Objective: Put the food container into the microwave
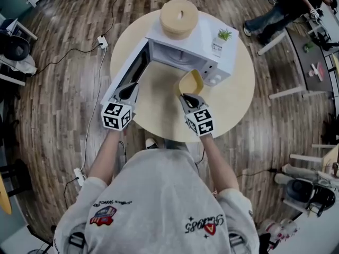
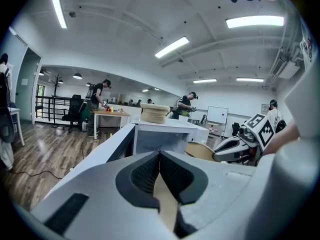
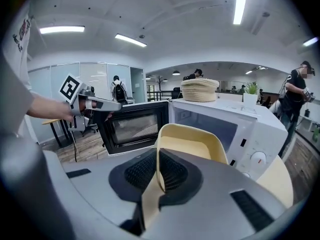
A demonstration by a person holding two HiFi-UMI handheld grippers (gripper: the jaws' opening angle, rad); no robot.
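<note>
a pale yellow food container [image 1: 190, 82] hangs in front of the open mouth of a white microwave [image 1: 183, 46], toward the control panel side and not yet inside. the right gripper [image 1: 188, 96] pinches the container's near rim, its two jaws closed tight on the thin wall. the left gripper [image 1: 127, 92] is empty, with its jaws pressed together, and hovers just beside the open microwave door [image 1: 127, 70], which swings out to the left. the microwave sits on a round, light wooden table [image 1: 235, 105], with a round woven basket [image 1: 179, 17] and a small potted plant [image 1: 224, 35] on its roof. to do this step well, i would judge the container should stay level, since a one-edge grip lets it sag. it should slide straight in through the middle of the opening, clear of the right-hand frame and the two knobs [image 3: 258, 159], and be set flat on the floor before the jaws let go. the left gripper is best kept out of that path, ready for the door. as for writing, a small white sticker [image 1: 216, 47] on the microwave's top front edge carries print too fine to read. each gripper's cube shows black and white square markers, and the person's grey shirt has printed logos that are upside down and unclear.
</note>
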